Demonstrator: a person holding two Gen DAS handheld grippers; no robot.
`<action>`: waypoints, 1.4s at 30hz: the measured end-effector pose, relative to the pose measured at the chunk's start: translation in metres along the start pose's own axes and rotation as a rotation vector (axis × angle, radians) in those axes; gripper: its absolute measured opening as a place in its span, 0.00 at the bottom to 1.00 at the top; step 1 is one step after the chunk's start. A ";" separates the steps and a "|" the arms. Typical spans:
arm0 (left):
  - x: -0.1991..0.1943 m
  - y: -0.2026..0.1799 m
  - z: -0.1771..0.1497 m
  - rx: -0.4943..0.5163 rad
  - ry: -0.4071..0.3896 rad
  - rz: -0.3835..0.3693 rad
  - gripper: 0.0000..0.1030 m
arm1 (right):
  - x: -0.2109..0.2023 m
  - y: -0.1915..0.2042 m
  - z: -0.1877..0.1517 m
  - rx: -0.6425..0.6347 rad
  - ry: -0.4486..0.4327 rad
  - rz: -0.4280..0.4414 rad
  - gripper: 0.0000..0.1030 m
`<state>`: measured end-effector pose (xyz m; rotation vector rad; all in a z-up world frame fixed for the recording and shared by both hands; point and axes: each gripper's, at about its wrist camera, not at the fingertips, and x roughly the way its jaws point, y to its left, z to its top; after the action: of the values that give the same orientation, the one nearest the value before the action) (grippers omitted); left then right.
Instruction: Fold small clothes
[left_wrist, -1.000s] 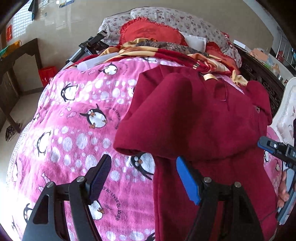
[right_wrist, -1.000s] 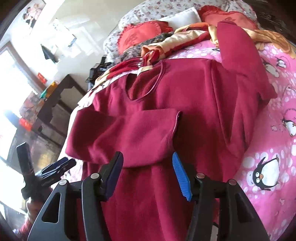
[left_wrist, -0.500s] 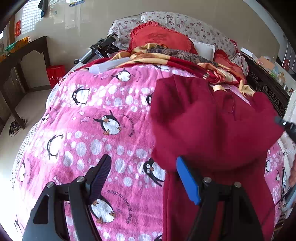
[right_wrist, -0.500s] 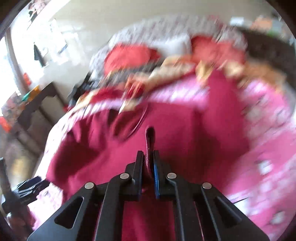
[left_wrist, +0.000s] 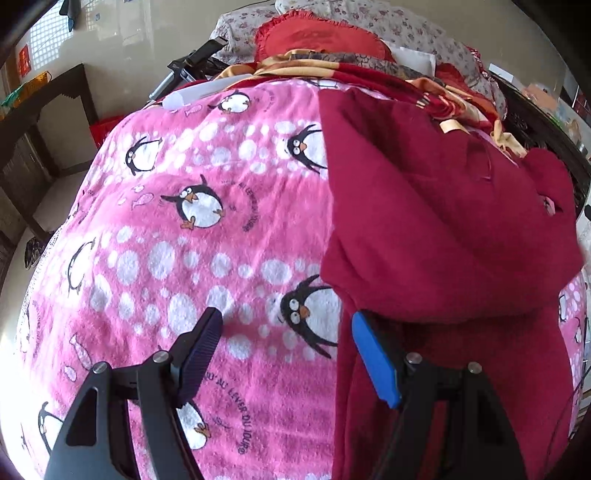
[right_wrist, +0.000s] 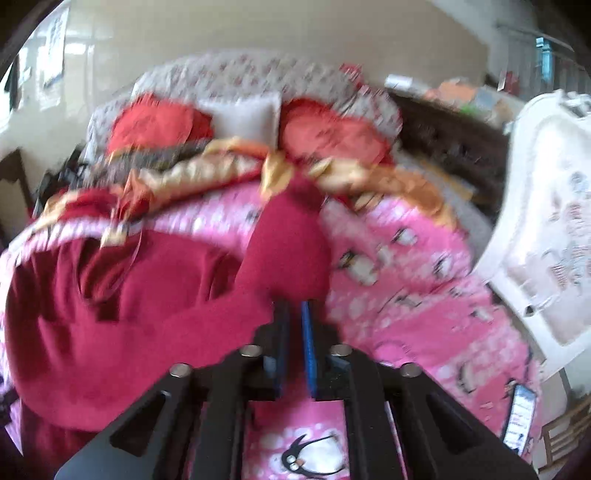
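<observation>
A dark red fleece top (left_wrist: 443, 240) lies on a pink penguin blanket (left_wrist: 166, 258), its near sleeve folded across the body. My left gripper (left_wrist: 286, 328) hangs open just above the blanket, its blue pad over the top's left edge, holding nothing. The right wrist view is blurred. There my right gripper (right_wrist: 293, 310) is shut on the top's far sleeve (right_wrist: 288, 240), which stands up from the jaws. The rest of the top (right_wrist: 129, 295) lies to the left on the blanket (right_wrist: 424, 295).
Red cushions (left_wrist: 314, 37) and a bunched gold and red quilt (left_wrist: 369, 70) fill the head of the bed. A black stand (left_wrist: 192, 62) and a dark wooden table (left_wrist: 48, 110) are at the left. A white plastic panel (right_wrist: 546, 221) stands at the bed's right side.
My right gripper closed on the sleeve, rose and swung right, and it has left the left wrist view. The folded red fabric shifted right. My left gripper sank a little, still open.
</observation>
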<state>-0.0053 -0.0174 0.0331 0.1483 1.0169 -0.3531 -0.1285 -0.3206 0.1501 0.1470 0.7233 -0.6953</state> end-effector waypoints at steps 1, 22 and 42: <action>0.002 0.000 0.000 -0.002 -0.001 0.000 0.74 | 0.000 -0.001 0.001 0.008 0.011 0.027 0.00; 0.008 0.008 0.003 -0.026 -0.010 -0.016 0.74 | 0.037 0.238 -0.031 -0.637 0.207 0.687 0.00; 0.000 -0.006 0.034 -0.080 -0.080 -0.061 0.74 | 0.014 0.173 -0.033 -0.375 0.144 0.568 0.07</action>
<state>0.0199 -0.0324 0.0515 0.0303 0.9564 -0.3705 -0.0303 -0.1834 0.0981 0.0522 0.8863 -0.0023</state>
